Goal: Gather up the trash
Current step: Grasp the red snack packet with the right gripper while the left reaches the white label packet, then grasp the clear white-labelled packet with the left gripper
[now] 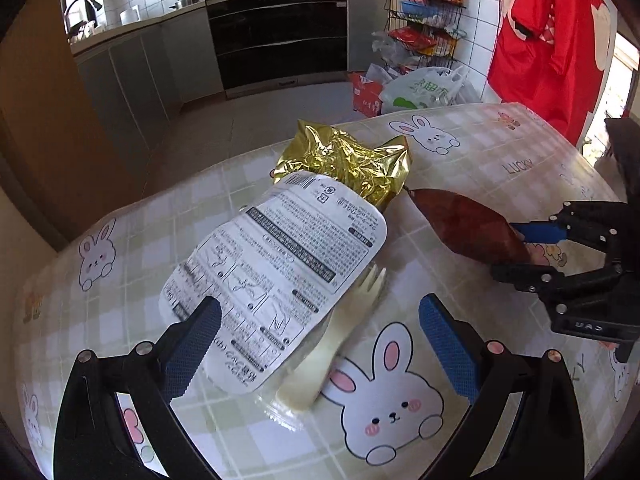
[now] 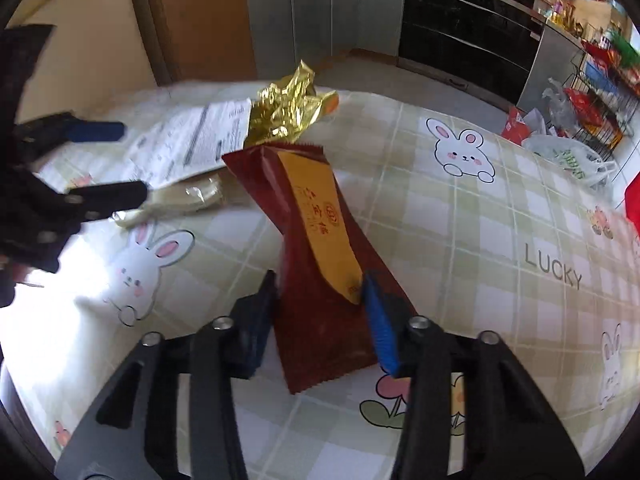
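Observation:
A white printed lid sheet lies on the rabbit-print tablecloth, over a cream plastic fork in clear wrap. A crumpled gold foil bag lies behind it. My left gripper is open, its jaws on either side of the sheet and fork. My right gripper is shut on a dark red snack wrapper with a yellow label, one end raised off the table. The wrapper also shows in the left wrist view, as does the right gripper. The sheet, the fork and the foil bag show in the right wrist view.
Beyond the table's far edge is the kitchen floor, with grey cabinets and a black oven. A wire rack with packets and plastic bags stands at the right. A red cloth hangs at the far right.

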Motion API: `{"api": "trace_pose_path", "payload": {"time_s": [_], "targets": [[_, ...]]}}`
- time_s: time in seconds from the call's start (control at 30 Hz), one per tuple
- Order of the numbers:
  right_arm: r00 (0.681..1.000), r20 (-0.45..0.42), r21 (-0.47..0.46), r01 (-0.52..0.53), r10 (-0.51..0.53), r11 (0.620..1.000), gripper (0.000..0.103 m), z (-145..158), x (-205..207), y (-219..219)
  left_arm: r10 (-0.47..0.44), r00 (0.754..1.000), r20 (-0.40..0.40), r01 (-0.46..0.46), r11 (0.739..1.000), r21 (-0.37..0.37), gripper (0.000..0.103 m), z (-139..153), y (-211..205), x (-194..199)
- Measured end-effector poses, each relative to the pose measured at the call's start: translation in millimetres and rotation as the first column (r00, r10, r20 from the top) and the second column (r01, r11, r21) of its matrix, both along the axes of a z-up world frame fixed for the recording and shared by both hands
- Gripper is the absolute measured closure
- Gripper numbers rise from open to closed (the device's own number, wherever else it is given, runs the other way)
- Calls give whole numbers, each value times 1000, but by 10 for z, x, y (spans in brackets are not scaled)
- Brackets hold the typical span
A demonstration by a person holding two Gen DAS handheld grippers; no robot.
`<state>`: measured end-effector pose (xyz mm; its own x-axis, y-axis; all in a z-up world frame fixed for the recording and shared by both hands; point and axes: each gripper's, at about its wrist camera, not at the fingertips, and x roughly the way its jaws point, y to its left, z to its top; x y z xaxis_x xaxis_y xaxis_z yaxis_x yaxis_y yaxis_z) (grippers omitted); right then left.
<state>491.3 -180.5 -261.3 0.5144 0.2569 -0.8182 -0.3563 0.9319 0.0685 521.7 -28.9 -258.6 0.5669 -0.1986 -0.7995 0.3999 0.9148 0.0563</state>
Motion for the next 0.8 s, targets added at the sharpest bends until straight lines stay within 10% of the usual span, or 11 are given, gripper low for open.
{"api": "trace_pose_path", "payload": {"time_s": [0.6,0.7,0.8], "targets": [[998,-5,161,64,-64,985,77,177,-408,-496,43,996,81,-74,901,428,9,-351,-735,442],[997,-4,170,76,-76,982,77,209,-460,-541,23,999,35,-35,918,395,57,-320,-623,413],[996,1,196,89,-91,977,78,274,-525,-591,16,998,60,-36,933,357,80,-140,-467,290]]}}
